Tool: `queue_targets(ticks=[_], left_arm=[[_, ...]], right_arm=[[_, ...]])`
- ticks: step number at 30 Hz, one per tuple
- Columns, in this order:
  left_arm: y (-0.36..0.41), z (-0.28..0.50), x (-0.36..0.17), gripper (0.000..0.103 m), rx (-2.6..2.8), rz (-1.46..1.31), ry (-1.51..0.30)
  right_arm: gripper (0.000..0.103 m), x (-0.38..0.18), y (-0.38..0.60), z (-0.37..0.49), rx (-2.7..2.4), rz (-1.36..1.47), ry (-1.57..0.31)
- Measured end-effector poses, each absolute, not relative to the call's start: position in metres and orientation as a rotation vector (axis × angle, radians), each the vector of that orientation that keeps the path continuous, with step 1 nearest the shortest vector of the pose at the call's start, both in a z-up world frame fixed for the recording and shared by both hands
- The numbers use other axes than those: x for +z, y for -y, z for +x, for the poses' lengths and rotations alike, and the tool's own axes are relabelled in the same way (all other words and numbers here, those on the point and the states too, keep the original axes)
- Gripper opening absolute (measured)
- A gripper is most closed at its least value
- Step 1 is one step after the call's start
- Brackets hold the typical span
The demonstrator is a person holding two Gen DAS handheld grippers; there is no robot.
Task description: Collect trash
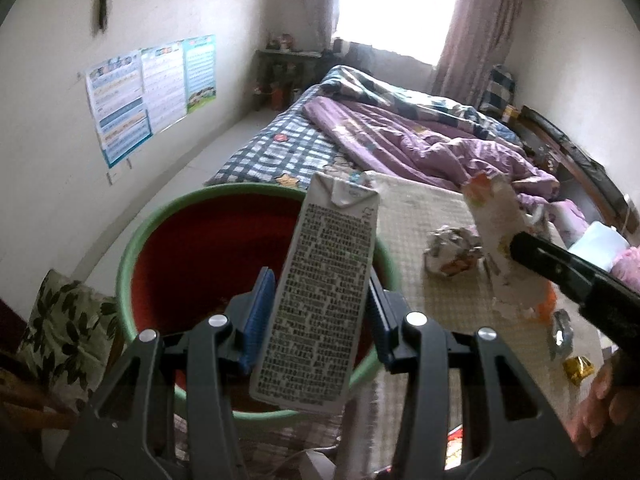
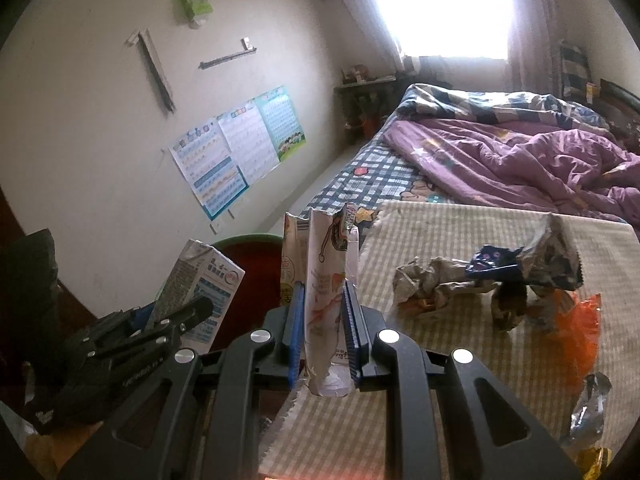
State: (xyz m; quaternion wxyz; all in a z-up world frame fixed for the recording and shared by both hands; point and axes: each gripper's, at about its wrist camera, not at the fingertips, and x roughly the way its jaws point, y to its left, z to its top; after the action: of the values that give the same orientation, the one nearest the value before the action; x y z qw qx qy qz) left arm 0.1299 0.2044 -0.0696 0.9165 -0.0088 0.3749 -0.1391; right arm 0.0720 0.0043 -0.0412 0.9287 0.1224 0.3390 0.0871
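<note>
The left gripper [image 1: 316, 312] fingers clamp a milk carton [image 1: 320, 292] above the green bin [image 1: 132, 248]; the right gripper [image 2: 324, 320] fingers pinch a torn wrapper [image 2: 326, 276] over the littered tabletop [image 2: 460, 224].

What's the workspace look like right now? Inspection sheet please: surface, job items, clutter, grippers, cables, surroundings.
Surface: checked beige mat laid on the bed.
Job's things: drink carton held over the green-rimmed bin; flattened white pack held upright; bin inside red, contents not visible.
Clutter: crumpled wrappers, orange bag, gold foil on the mat.
Grippers: left gripper shut on the drink carton; right gripper shut on the flattened white pack.
Cables: nothing seen.
Surroundings: purple quilt, wall posters, bright window, leaf-print cushion.
</note>
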Motion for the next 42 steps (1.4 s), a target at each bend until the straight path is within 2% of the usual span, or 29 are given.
queue_targets(ticks=[20,42], left_arm=[[-0.255,0.15,-0.092,0.043,-0.182,-0.063,-0.833],[-0.268,0.148,-0.093,0.043,-0.156,-0.074,-0.836]], right_arm=[[0.019,-0.066,-0.057,0.136,0.34,0.275,-0.8],[0.02,-0.078,-0.087,0.142,0.388,0.265,-0.834]])
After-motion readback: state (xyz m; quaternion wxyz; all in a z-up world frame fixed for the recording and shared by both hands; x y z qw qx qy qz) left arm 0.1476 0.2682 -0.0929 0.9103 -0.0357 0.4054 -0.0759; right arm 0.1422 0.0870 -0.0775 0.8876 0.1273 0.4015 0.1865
